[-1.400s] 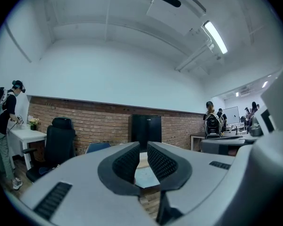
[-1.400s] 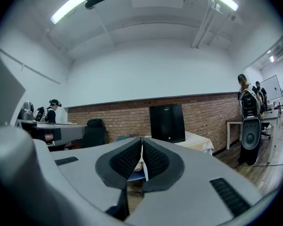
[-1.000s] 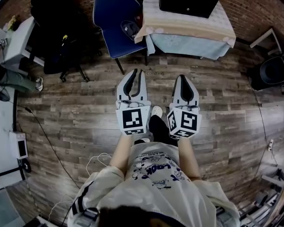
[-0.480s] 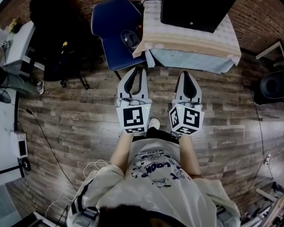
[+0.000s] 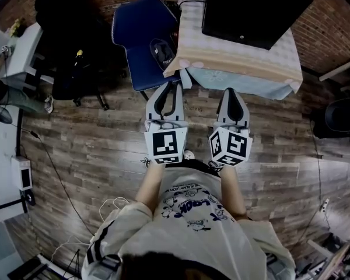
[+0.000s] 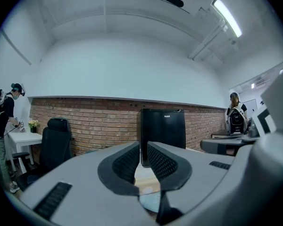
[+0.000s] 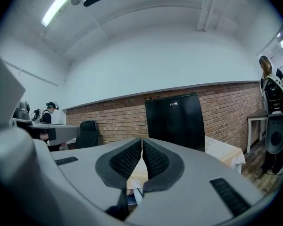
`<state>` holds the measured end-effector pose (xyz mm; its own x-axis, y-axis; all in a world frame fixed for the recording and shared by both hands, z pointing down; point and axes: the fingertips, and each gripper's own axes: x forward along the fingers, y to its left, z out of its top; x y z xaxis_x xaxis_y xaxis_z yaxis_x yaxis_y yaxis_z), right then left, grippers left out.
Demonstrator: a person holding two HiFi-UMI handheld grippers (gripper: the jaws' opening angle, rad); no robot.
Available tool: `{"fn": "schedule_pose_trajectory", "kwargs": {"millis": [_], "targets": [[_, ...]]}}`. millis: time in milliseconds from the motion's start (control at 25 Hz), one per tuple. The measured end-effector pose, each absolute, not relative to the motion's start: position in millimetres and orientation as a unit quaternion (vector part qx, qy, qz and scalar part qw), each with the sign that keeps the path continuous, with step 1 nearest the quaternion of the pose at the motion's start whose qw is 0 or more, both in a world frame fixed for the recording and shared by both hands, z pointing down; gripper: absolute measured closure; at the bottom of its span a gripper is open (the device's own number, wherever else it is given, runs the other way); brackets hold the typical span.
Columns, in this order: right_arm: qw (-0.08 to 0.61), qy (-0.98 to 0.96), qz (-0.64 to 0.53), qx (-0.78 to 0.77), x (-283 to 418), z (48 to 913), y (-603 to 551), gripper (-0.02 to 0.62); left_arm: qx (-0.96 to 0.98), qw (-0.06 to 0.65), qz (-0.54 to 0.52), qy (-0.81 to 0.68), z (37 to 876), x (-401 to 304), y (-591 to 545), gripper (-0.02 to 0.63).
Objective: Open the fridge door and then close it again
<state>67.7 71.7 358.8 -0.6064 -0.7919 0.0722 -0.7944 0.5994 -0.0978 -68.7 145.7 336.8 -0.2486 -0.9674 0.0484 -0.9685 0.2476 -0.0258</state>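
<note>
I see one brick wall (image 5: 338, 28) and one wooden floor (image 5: 93, 150). On the far side, one cloth-covered surface (image 5: 239, 60) carries one black fridge (image 5: 254, 7), its door closed. One blue chair (image 5: 137, 28) stands to its left. The left hand-held gripper (image 5: 171, 86) and right hand-held gripper (image 5: 231, 91) both have their jaws together, empty.

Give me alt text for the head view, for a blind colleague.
From above, a person holds the left gripper and right gripper side by side, both shut and empty, pointing at a black fridge on a cloth-covered table. A blue chair stands left of the table on a wood floor.
</note>
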Motion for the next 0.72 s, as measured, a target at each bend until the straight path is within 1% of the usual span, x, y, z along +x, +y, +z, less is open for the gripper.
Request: {"fn": "schedule_pose_trajectory", "kwargs": {"millis": [720], "targets": [[0.027,-0.873,0.056,0.483,16.9,370.3,-47.1,0.561,0.652,0.034,0.015,-0.757,353.6,-122.8,10.1,0.545]]}}
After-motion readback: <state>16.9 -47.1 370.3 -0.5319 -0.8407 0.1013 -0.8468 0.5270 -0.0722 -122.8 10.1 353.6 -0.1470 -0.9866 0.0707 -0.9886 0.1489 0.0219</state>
